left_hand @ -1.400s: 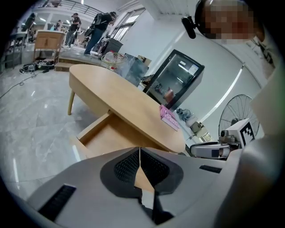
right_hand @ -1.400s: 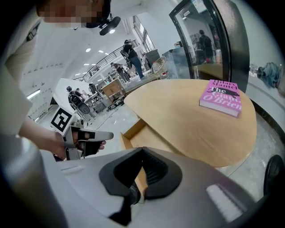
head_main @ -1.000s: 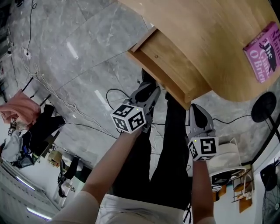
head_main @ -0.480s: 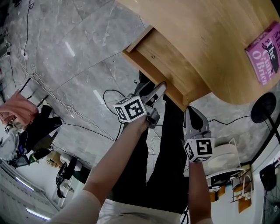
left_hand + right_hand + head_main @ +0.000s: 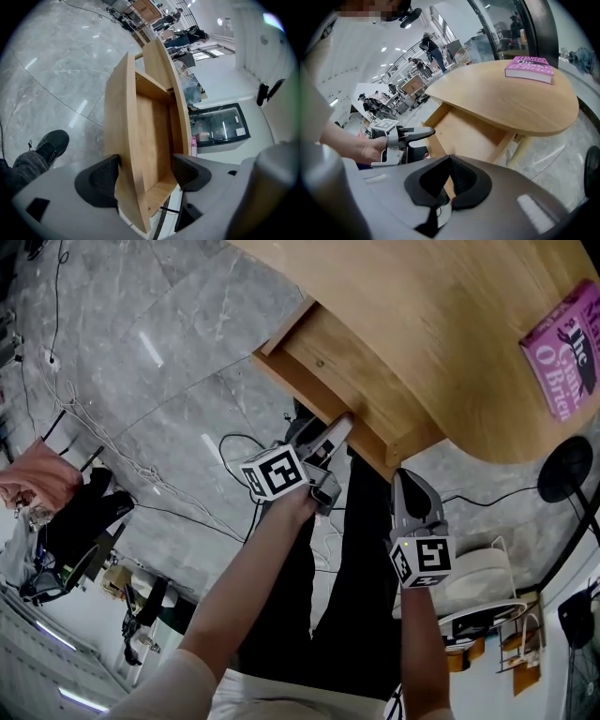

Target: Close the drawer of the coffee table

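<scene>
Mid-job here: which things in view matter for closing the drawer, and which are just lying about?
In the job: open light-wood drawer; rounded wooden coffee table; left gripper, jaws opening, drawer front between them; right gripper, shut.
Lying about: pink book on the table; black cables on the grey floor.

Head view: I'm looking steeply down over both arms, coffee table [image 5: 450, 324] top upper right, open drawer [image 5: 347, 381] centre, floor [image 5: 169, 352] left, left gripper [image 5: 335, 457] and right gripper [image 5: 410, 484] just below the drawer

Left gripper view: very close, looking along the drawer [image 5: 150, 136], front panel between the left gripper's [image 5: 145, 168] opening jaws

Right gripper view: further back, facing across drawer [image 5: 464, 133] and tabletop [image 5: 506, 101] to the book [image 5: 529, 68]

All three share the drawer; head and right views share book [image 5: 562, 348] and left gripper [image 5: 417, 136]
</scene>
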The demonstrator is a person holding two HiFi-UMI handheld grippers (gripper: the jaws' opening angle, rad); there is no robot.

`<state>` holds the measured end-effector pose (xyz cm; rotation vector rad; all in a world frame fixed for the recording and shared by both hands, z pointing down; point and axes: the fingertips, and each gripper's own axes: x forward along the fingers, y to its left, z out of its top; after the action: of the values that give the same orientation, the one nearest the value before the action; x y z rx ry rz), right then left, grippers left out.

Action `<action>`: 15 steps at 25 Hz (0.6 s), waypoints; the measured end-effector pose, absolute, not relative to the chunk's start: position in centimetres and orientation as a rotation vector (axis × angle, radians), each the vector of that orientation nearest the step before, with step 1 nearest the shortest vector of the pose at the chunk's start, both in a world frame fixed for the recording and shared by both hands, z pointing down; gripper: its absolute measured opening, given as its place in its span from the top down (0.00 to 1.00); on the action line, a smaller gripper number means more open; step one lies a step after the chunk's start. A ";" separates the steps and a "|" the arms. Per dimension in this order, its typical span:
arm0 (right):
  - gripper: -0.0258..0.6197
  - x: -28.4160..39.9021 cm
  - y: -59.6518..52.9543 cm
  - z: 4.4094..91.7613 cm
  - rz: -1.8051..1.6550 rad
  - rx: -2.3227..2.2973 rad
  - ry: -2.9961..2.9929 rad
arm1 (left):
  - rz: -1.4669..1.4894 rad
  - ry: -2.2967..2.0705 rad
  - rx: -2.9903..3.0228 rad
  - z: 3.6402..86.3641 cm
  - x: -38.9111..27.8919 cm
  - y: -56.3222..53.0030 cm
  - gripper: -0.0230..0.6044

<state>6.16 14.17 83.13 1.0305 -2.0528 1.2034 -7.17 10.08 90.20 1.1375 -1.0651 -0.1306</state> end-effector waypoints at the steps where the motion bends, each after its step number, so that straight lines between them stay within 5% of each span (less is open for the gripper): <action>1: 0.94 6.2 14.2 83.1 1.205 1.027 -2.055 | -0.144 -1.062 1.128 90.1 -7.1 10.0 0.41; 15: 0.94 6.5 15.3 81.1 1.275 0.973 -2.092 | -0.166 -1.063 1.099 88.6 -6.6 9.4 0.36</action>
<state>6.45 15.28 81.11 0.9728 -2.0916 1.2753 -6.62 9.42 88.61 1.0995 -1.0630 -0.1660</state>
